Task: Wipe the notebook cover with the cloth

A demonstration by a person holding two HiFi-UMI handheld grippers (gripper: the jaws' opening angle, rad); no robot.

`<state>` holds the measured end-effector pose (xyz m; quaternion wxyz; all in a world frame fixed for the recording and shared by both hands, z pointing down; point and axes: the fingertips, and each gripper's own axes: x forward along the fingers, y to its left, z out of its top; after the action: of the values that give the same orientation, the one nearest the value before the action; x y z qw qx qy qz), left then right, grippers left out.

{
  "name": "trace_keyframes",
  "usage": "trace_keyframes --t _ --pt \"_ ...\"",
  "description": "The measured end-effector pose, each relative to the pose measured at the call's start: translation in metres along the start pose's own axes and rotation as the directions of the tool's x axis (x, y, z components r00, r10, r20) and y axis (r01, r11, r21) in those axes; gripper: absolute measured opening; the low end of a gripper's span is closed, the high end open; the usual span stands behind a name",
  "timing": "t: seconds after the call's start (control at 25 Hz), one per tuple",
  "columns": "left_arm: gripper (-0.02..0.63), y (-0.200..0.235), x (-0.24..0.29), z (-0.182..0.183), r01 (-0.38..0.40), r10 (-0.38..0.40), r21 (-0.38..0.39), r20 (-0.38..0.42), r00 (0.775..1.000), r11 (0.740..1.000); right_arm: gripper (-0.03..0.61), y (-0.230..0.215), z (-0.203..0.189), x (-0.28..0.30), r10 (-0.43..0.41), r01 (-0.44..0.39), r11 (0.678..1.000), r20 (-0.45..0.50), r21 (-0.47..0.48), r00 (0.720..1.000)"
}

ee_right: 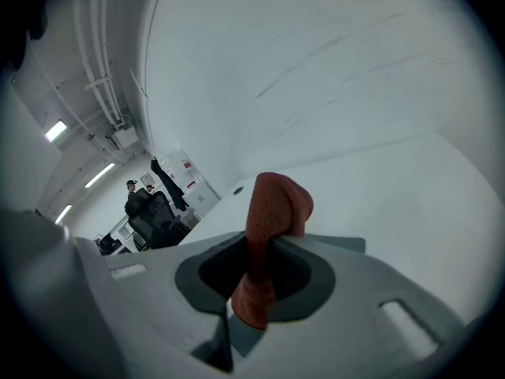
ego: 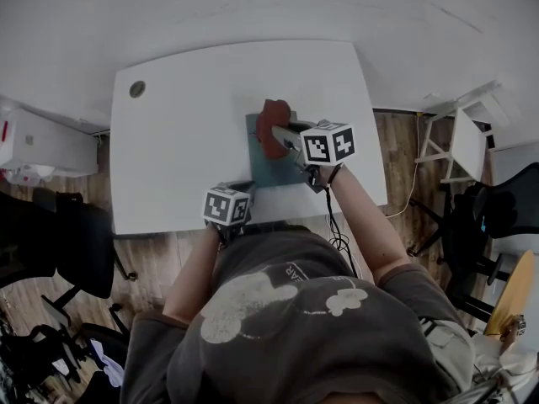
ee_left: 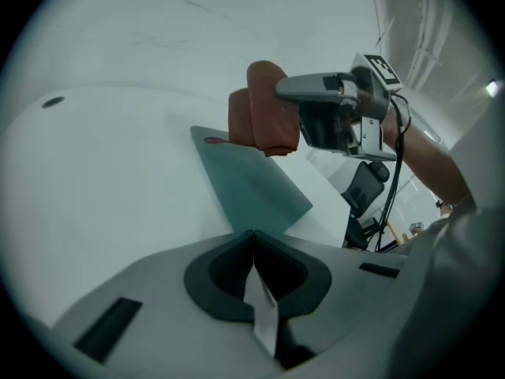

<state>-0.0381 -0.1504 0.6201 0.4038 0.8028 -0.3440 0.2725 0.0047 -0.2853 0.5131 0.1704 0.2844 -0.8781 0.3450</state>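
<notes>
A grey-teal notebook (ego: 271,173) lies flat near the front middle of the white table (ego: 185,141). My right gripper (ego: 281,136) is shut on a folded red-brown cloth (ego: 271,128), which hangs over the notebook's far end. In the right gripper view the cloth (ee_right: 273,208) sticks up between the jaws, with the notebook (ee_right: 341,244) just beyond. My left gripper (ego: 245,188) is at the notebook's near left corner, shut on it. The left gripper view has the notebook (ee_left: 252,186) running into my left gripper (ee_left: 252,242), and the cloth (ee_left: 260,121) held by the right gripper (ee_left: 290,90) above it.
A round cable hole (ego: 137,89) is at the table's far left corner. A black office chair (ego: 80,247) stands on the left. A white cabinet (ego: 42,146) is behind it. A white stand (ego: 459,141) and another chair (ego: 497,213) are to the right.
</notes>
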Motion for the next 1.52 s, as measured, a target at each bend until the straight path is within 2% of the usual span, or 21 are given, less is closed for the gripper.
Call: trace_keyframes --t 0.2,0.4,0.64,0.92,1.52 --pt "0.003 -0.001 0.003 0.002 0.004 -0.003 -0.012 0.01 1.0 1.0 0.061 0.026 -0.011 0.019 0.088 -0.087 0.995 -0.023 0.038 0.996" --pt "0.003 -0.002 0.006 -0.003 0.023 -0.023 -0.014 -0.001 1.0 1.0 0.061 0.032 -0.037 0.044 0.1 -0.091 0.99 -0.073 0.107 0.992" --pt "0.003 -0.001 0.007 -0.004 0.032 -0.032 -0.013 -0.011 0.999 0.999 0.061 0.021 -0.063 0.066 0.064 -0.046 0.991 -0.145 0.126 0.987" --pt "0.003 0.0 0.006 -0.005 0.034 -0.035 -0.003 -0.021 0.999 0.999 0.061 0.012 -0.079 0.074 -0.006 0.018 0.998 -0.206 0.053 0.978" --pt "0.003 0.0 0.006 -0.003 0.023 -0.023 -0.018 -0.011 1.0 1.0 0.061 -0.006 -0.085 0.066 -0.031 0.042 0.998 -0.21 0.052 0.977"
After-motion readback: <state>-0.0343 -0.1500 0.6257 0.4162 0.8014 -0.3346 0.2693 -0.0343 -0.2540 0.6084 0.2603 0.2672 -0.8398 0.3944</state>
